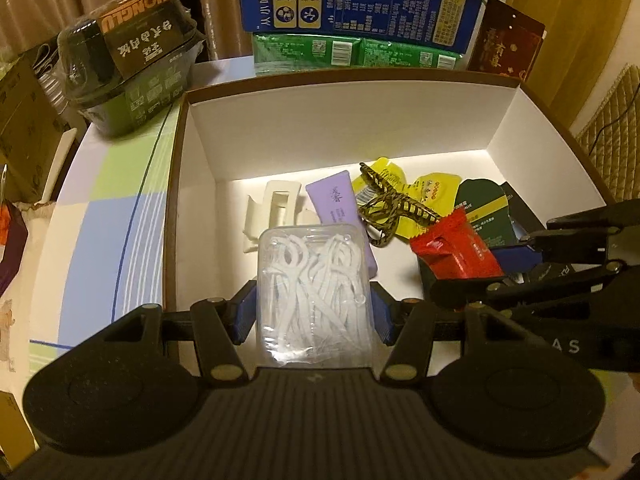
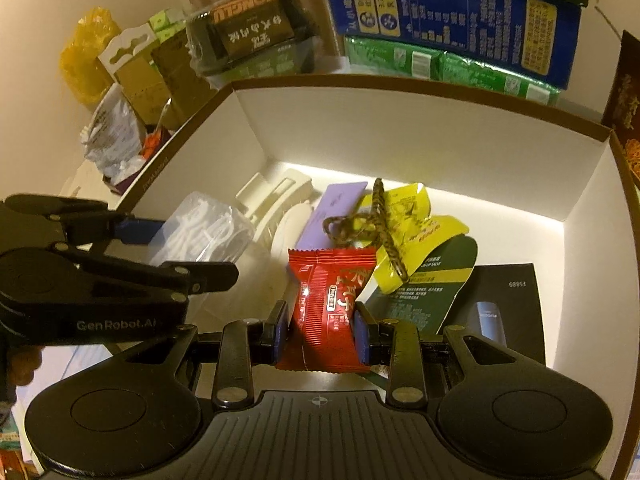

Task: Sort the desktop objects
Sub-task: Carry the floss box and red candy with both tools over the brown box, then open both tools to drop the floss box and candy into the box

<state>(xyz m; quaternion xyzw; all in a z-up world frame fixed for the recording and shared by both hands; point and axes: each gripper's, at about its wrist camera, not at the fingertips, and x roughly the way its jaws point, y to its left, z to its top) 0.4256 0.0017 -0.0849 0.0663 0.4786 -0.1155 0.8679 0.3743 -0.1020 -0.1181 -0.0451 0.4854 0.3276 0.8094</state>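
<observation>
My left gripper (image 1: 314, 312) is shut on a clear plastic box of white floss picks (image 1: 314, 292) and holds it over the near left part of a white cardboard box (image 1: 336, 124). My right gripper (image 2: 320, 328) is shut on a red snack packet (image 2: 328, 300) and holds it inside the same box (image 2: 400, 136). In the box lie a cream hair clip (image 1: 276, 204), a purple tube (image 1: 334, 204), a leopard-print hair claw (image 1: 390, 208), yellow sachets (image 1: 430, 192), a dark green packet (image 1: 486, 212) and a black carton (image 2: 508, 300). The right gripper also shows in the left wrist view (image 1: 520, 256).
Behind the box stand blue and green milk cartons (image 1: 360, 0). A wrapped dark instant-food bowl (image 1: 128, 60) sits at the back left on the striped tablecloth (image 1: 100, 216). A dark red card (image 1: 506, 44) stands at the back right. Cardboard packs and bags (image 2: 120, 92) lie left.
</observation>
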